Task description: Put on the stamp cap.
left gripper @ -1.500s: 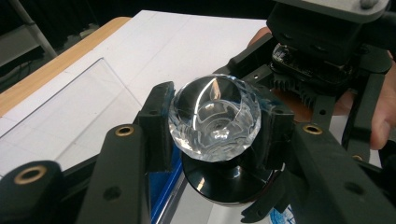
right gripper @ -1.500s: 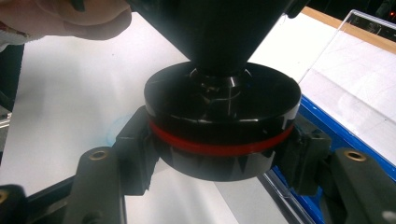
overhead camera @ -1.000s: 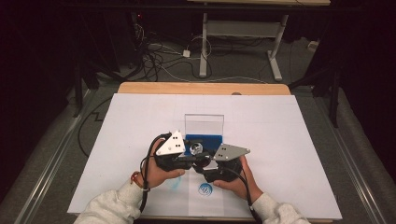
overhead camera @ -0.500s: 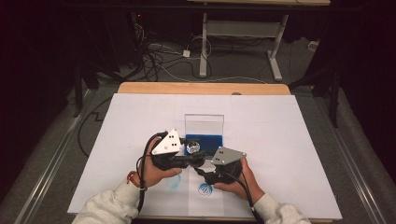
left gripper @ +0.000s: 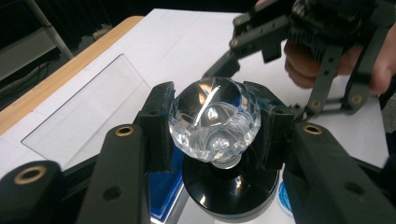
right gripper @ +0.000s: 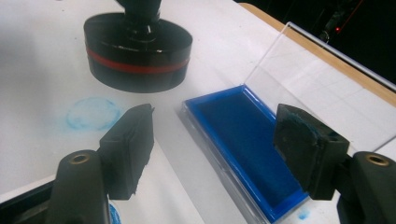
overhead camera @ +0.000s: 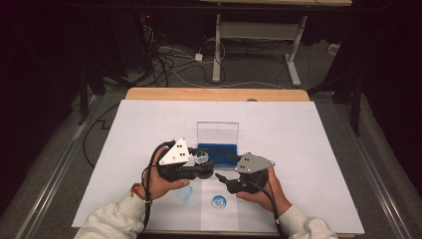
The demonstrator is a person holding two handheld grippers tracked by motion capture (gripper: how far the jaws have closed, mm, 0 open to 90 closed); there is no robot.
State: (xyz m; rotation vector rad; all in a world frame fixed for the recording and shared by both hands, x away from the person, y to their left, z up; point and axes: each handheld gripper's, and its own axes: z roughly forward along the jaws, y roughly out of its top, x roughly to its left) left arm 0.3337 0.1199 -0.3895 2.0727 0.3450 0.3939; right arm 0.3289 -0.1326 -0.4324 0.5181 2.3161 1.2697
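On your left, the left gripper (left gripper: pixel 212 154) pinches the stamp (left gripper: pixel 215 122) by its clear faceted knob, jaws pressed on both sides, holding the black round base just above the white sheet (overhead camera: pixel 308 149) beside the ink pad (right gripper: pixel 245 140). The pad lies open at mid-table, its clear lid tilted up. Two blue marks sit on the sheet near you, a faint ring (right gripper: pixel 92 113) and a sharper print (overhead camera: pixel 219 201), so stamping looks begun; whether the base has just been inked is hard to tell from here. More prints, or setting the stamp down, seem left. On your right, the right gripper (right gripper: pixel 215 140) has just been opening and its jaws stand spread with nothing between them, facing the pad. Compared with a second ago, both hands sit almost where they were.
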